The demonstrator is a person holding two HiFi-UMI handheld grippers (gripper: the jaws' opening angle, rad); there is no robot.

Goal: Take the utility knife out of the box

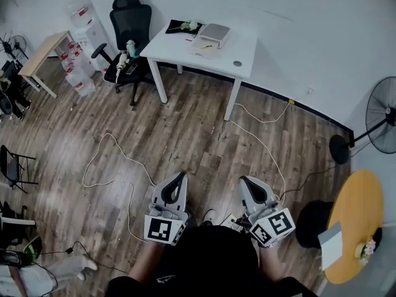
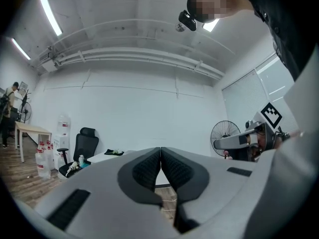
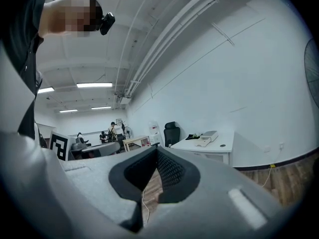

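Below, the left gripper (image 1: 182,177) and right gripper (image 1: 243,181) are held side by side above the wooden floor (image 1: 185,129), each with its jaws pressed together on nothing. Well beyond both, the box (image 1: 215,34) rests near the far edge of the white table (image 1: 242,49); the utility knife cannot be made out.

Two grippers (image 1: 182,176) (image 1: 245,179), one white table (image 1: 245,47), one office chair (image 1: 131,18).
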